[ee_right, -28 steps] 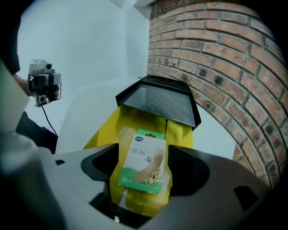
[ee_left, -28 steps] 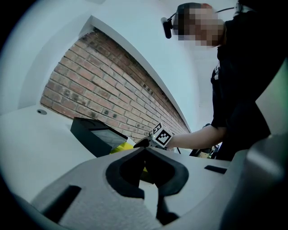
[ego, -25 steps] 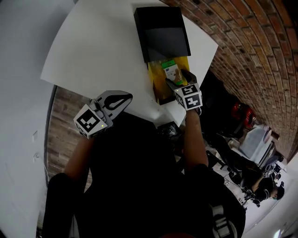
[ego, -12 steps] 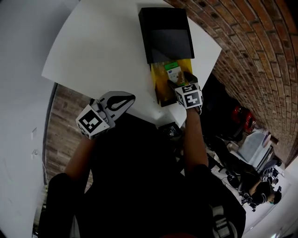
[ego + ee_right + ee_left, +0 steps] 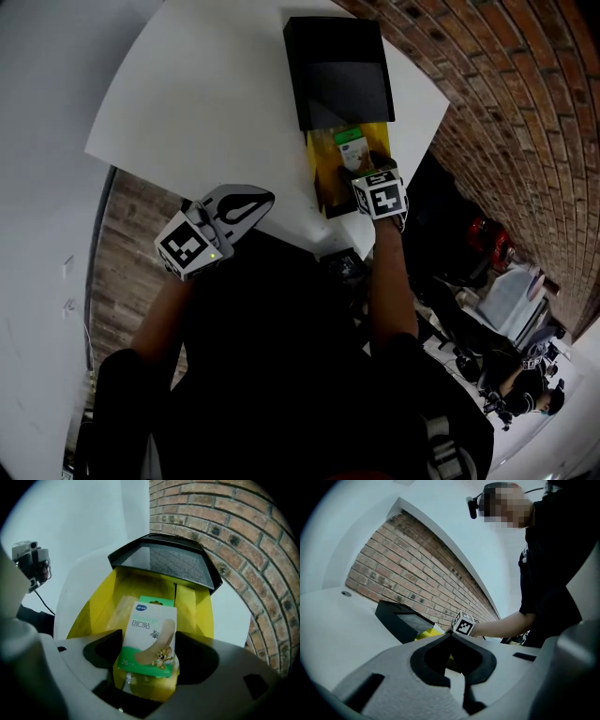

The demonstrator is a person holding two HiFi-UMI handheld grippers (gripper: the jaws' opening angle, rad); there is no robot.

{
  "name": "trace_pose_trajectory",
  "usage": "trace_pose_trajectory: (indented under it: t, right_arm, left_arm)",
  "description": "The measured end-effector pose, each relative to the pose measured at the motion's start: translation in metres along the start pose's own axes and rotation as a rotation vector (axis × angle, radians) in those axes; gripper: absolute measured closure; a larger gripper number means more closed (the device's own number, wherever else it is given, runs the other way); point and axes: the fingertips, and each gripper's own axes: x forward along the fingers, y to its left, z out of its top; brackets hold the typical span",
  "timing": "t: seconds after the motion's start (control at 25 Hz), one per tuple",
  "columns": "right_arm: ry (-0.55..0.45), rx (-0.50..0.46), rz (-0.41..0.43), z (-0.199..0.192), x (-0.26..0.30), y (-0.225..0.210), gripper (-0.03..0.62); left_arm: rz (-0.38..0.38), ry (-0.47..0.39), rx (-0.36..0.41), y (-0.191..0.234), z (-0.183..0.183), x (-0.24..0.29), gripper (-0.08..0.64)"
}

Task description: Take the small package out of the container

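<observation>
Straddling the small white-and-green cardboard package (image 5: 151, 625) inside the yellow plastic container (image 5: 98, 606) at the white table's (image 5: 206, 94) brick-side edge, the right gripper (image 5: 149, 644) has wide, ungripping jaws, just opened further. The head view shows only its marker cube, lower than earlier. The left gripper (image 5: 451, 635) is closed and empty.

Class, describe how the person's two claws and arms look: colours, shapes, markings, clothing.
The left claw and right claw are pale grey moulded shells with black-lined hollows. Each carries a white cube printed with black square markers. The person wears a black short-sleeved top; forearms are bare.
</observation>
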Motion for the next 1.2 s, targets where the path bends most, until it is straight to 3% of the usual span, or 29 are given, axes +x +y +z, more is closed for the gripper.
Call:
trace_pose_trajectory:
  t: [0.36,0.52,0.64,0.92,1.2]
  right_arm:
    - [0.005,0.008,-0.005,0.001,0.000,-0.002,0.247]
    - [-0.010,0.033,-0.011,0.001,-0.002,-0.002,0.249]
    - [-0.028,0.048,-0.022,0.002,-0.008,-0.002,0.252]
    - [-0.117,0.077,-0.081,0.021,-0.039,0.007,0.252]
    - [-0.254,0.152,-0.134,0.060,-0.092,0.033,0.252]
  left_arm:
    - [-0.008,-0.003,0.038,0.004,-0.001,0.001,0.545]
    - [0.008,0.005,-0.011,0.004,0.004,0.001,0.545]
    - [-0.016,-0.010,0.033,0.004,0.002,0.000,0.545]
    - [-0.043,-0.008,0.017,0.007,0.019,-0.014,0.545]
    - [-0.120,-0.030,0.122,0.017,0.050,-0.046,0.545]
